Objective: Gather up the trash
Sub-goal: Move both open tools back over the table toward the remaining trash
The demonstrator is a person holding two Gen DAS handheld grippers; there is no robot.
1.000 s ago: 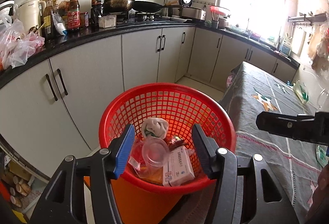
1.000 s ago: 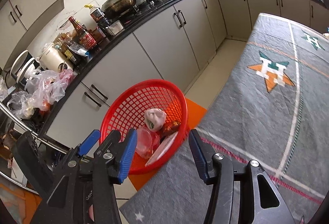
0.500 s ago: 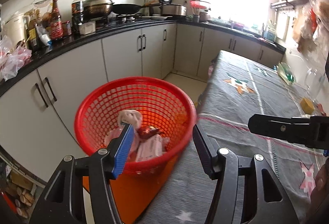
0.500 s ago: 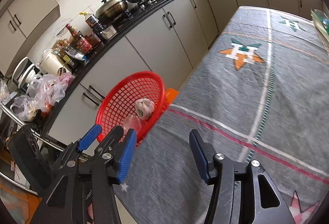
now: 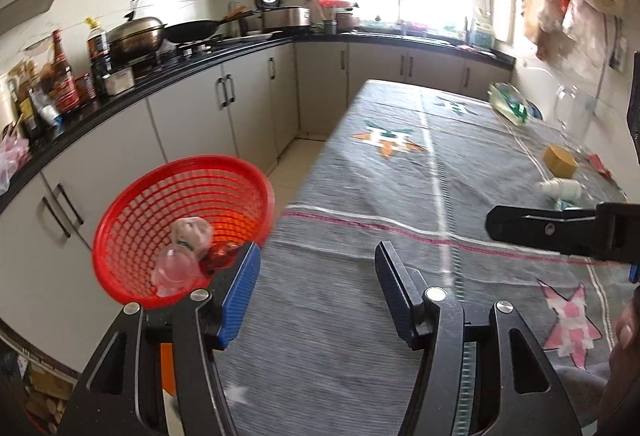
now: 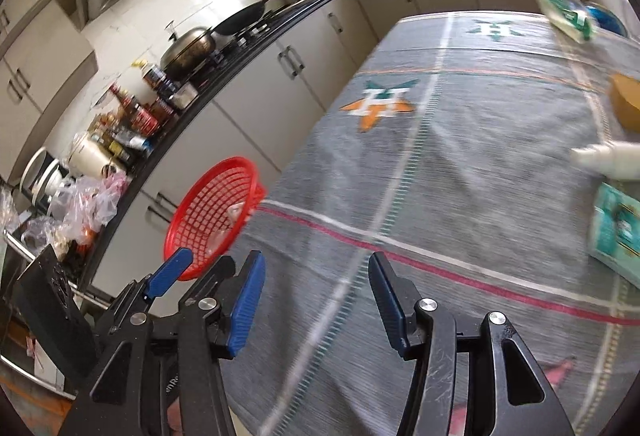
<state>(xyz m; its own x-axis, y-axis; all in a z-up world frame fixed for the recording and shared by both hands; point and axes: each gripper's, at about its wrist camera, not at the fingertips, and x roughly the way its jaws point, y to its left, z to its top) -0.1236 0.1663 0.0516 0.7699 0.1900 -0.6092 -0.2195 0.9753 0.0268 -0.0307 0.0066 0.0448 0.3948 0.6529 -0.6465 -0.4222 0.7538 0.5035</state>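
Basket (image 5: pixel 132 220): red mesh. Cloth (image 5: pixel 360 196): grey, with white lines, a red stripe, orange-and-green star (image 5: pixel 386 139), pink-and-white star (image 5: pixel 570 312). Box (image 5: pixel 560 161): yellow-brown. Bottle (image 5: pixel 560 189): white. Carton (image 6: pixel 618 232): teal. Finger pads (image 5: pixel 240 294): blue. Cabinets (image 5: pixel 248 108): pale grey, counter (image 5: pixel 132 94) black.

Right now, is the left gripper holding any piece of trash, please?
No, the left gripper has open jaws with only the grey tablecloth showing between them.

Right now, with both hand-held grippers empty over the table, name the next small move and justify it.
Probably carry the right hand-held gripper on toward the small white plastic bottle lying on the grey patterned tablecloth. Its jaws stand open on nothing, and the red mesh plastic basket already holds earlier trash.
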